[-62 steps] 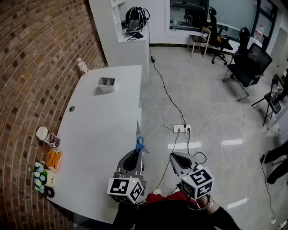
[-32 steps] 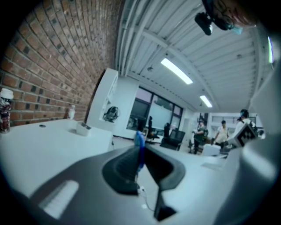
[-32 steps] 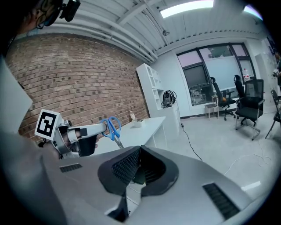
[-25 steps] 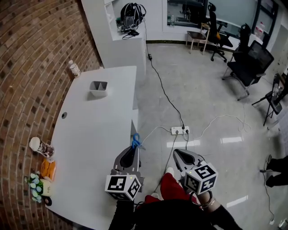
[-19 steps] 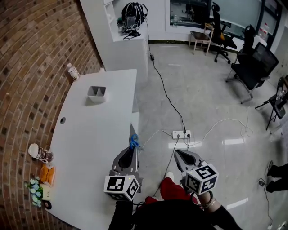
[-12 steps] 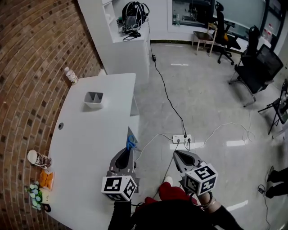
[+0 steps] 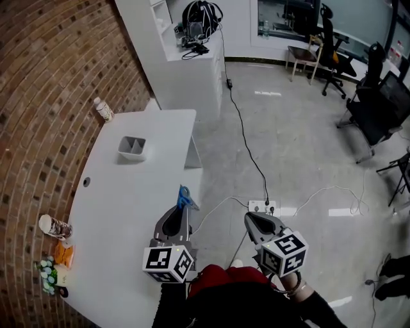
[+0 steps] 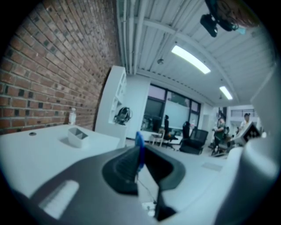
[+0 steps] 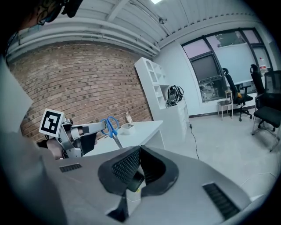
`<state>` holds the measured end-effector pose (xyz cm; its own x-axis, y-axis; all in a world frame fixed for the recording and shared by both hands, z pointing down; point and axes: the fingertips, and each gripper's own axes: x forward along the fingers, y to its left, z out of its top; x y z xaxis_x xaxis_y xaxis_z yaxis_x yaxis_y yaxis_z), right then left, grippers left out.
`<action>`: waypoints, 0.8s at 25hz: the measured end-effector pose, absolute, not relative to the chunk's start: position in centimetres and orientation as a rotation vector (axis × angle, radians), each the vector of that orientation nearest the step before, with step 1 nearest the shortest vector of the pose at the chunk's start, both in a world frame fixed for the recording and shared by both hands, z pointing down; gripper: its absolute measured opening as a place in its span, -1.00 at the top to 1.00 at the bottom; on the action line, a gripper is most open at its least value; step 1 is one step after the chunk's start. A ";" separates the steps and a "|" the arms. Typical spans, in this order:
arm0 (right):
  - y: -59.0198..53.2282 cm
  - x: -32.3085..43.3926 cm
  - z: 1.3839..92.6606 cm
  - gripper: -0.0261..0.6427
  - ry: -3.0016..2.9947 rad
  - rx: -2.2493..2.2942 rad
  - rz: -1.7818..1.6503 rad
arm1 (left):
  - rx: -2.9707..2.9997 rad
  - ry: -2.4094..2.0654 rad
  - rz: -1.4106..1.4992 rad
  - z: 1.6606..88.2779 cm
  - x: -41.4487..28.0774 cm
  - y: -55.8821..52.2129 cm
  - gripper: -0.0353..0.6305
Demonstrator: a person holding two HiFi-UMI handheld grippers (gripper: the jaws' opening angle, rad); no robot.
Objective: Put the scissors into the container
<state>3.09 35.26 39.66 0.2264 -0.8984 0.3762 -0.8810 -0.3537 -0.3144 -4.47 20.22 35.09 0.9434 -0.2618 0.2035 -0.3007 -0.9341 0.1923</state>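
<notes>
At the table (image 7: 122,211) edge, left gripper (image 7: 181,207) clamps blue-handled scissors (image 7: 185,196), blades hanging down.

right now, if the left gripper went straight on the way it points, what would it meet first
Likely nothing near: the left gripper, holding the scissors, aims right of the container, along the table edge toward the floor; depth is unclear.

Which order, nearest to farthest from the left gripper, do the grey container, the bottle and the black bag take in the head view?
1. Grey container, on the table, ahead of the left gripper.
2. Bottle, far end by the brick wall.
3. Black bag, on the white cabinet beyond.
</notes>
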 end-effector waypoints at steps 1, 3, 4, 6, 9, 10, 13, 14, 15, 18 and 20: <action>35.1 3.3 39.7 0.89 1.770 -2.425 -0.789 | 2.877 -0.429 0.255 34.9 -4.2 20.2 0.80; 34.8 3.8 39.8 0.89 1.773 -2.412 -0.796 | 2.882 -0.441 0.256 34.6 -3.7 19.9 0.80; 34.7 4.1 39.8 0.89 1.773 -2.407 -0.798 | 2.885 -0.448 0.257 34.4 -3.4 19.7 0.80; 34.5 4.7 40.0 0.89 1.772 -2.397 -0.808 | 2.888 -0.463 0.261 34.2 -3.0 19.2 0.80; 34.1 5.4 40.5 0.89 1.765 -2.388 -0.828 | 2.884 -0.486 0.265 34.3 -2.5 18.1 0.80; 33.9 5.8 40.7 0.89 1.762 -2.388 -0.834 | 2.881 -0.490 0.268 34.4 -2.2 17.7 0.80; 32.9 7.1 41.0 0.90 1.758 -2.391 -0.841 | 2.876 -0.484 0.277 34.9 -1.1 16.8 0.80; 32.4 7.6 41.1 0.90 1.762 -2.391 -0.840 | 2.874 -0.481 0.278 35.1 -0.6 16.5 0.80; 31.8 8.0 41.2 0.89 1.771 -2.390 -0.841 | 2.870 -0.481 0.278 35.4 -0.2 16.1 0.80; 30.1 9.1 41.6 0.90 1.798 -2.388 -0.855 | 2.849 -0.491 0.275 36.1 1.1 14.4 0.80; 28.7 9.9 41.9 0.89 1.809 -2.386 -0.873 | 2.839 -0.496 0.272 36.3 2.0 13.0 0.80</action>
<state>9.95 28.68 41.85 0.1705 -0.8935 0.4154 -0.8811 -0.3269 -0.3417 1.99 13.01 36.30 0.9248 -0.3080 0.2234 -0.3538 -0.9120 0.2075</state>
